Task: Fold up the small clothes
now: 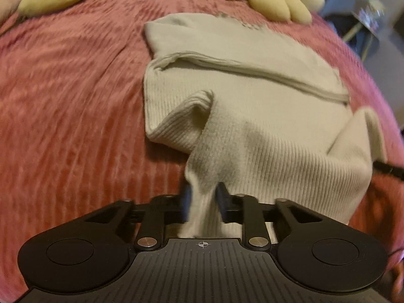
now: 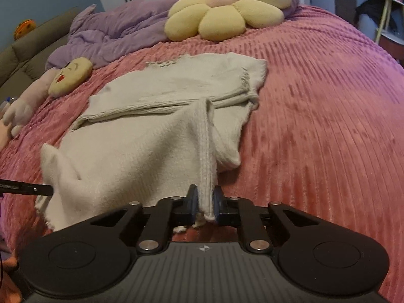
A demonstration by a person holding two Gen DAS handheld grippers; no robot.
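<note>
- Sweater (image 1: 252,88): cream, ribbed knit, partly folded, lying on the bedspread in the middle of the bed; its near hem is lifted off the surface at two corners, and a folded band crosses its middle from side to side
- Left gripper (image 1: 203,199): black tongs, jaws narrow and clamped on a bunched fold at the sweater's near left corner; cloth passes between the blue pads (image 1: 188,197) and hangs below them
- Right gripper (image 2: 205,199): black tongs, jaws almost together, pinching a thin ridge of the near right hem; that ridge runs from the pads up to the folded band
- Bedspread (image 2: 328,126): pink, plush, ribbed in lines, covering the bed under the sweater
- Flower cushion (image 2: 227,12): yellow petals with a pink centre, at the far edge of the bed, beyond the sweater
- Face cushion (image 2: 70,75): pale yellow, round, with a red mouth, far left of the sweater, apart from it
- Blanket (image 2: 113,32): lilac, crumpled, at the far left behind both cushions
- Sofa (image 2: 25,55): grey-brown, at the left beside the bed
</note>
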